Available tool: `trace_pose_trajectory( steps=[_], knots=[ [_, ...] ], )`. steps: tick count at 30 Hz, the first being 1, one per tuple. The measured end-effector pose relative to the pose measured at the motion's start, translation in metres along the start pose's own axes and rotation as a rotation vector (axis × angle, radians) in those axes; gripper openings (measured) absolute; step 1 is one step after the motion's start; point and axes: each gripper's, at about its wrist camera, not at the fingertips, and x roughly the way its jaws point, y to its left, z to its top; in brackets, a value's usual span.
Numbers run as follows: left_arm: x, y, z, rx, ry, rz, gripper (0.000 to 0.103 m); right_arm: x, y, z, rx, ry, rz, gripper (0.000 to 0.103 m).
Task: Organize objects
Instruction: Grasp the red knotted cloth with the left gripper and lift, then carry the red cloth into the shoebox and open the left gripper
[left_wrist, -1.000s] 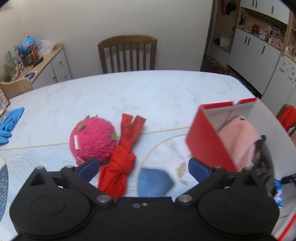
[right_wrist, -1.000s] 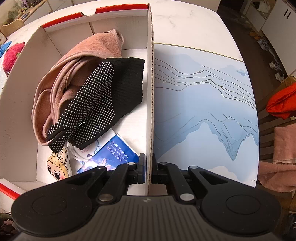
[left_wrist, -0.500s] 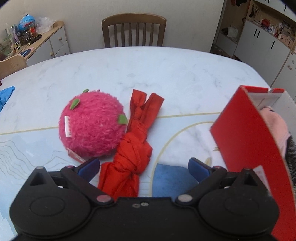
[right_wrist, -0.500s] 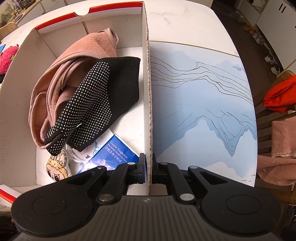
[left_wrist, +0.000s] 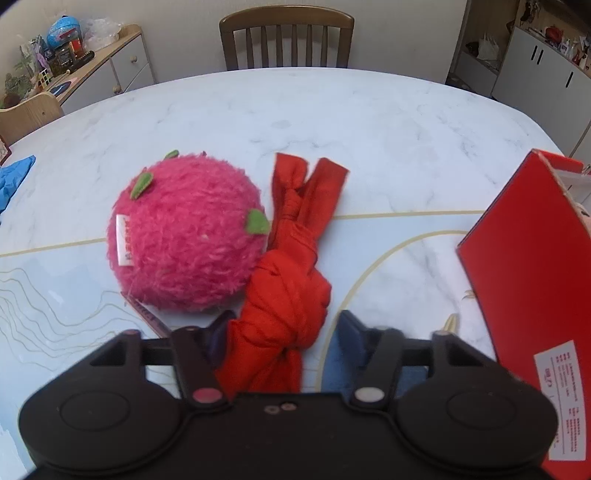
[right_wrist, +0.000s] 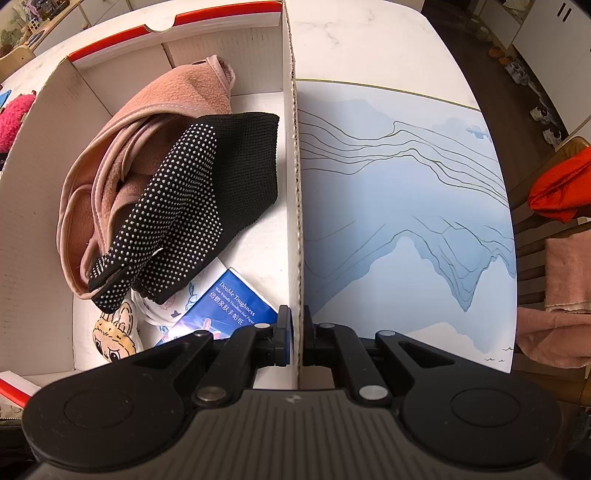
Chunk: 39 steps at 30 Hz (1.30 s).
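Note:
In the left wrist view a knotted red cloth (left_wrist: 291, 280) lies on the table beside a fuzzy pink ball (left_wrist: 188, 236). My left gripper (left_wrist: 284, 332) straddles the cloth's near end, jaws partly closed with a gap on the right side. The red box (left_wrist: 532, 258) stands at the right. In the right wrist view my right gripper (right_wrist: 297, 336) is shut on the box's right wall (right_wrist: 293, 184). Inside lie a pink cloth (right_wrist: 162, 110), a black dotted glove (right_wrist: 199, 206), a blue tissue pack (right_wrist: 229, 302) and a small cartoon toy (right_wrist: 114, 336).
A wooden chair (left_wrist: 284, 37) stands at the table's far side. A blue cloth (left_wrist: 14, 177) lies at the left edge. A sideboard with clutter (left_wrist: 81, 55) is back left. In the right wrist view a chair with red and pink cloths (right_wrist: 557, 221) stands at the right.
My left gripper has moved forward and down over the red cloth and its jaws have narrowed around it. The right gripper stays shut on the box wall.

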Motion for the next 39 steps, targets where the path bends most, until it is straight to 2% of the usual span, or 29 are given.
trace_pose_trajectory(
  steps=[2, 7, 29, 35, 39],
  knots=[
    [-0.001, -0.002, 0.001, 0.003, 0.001, -0.004, 0.037, 0.0, -0.001, 0.0, 0.001, -0.001, 0.002, 0.004],
    [-0.007, -0.01, 0.0, 0.027, 0.009, 0.004, 0.03, 0.001, -0.002, 0.0, 0.006, -0.004, 0.007, 0.004],
    [-0.138, -0.07, -0.025, 0.035, -0.103, -0.152, 0.029, -0.001, -0.002, -0.003, -0.018, -0.053, 0.03, 0.003],
    [-0.165, -0.105, -0.026, 0.083, -0.125, -0.188, 0.029, -0.003, -0.004, -0.004, -0.019, -0.06, 0.043, 0.003],
    [-0.168, -0.131, -0.027, 0.125, -0.129, -0.219, 0.029, -0.007, -0.005, -0.005, -0.016, -0.071, 0.052, 0.003]
  ],
)
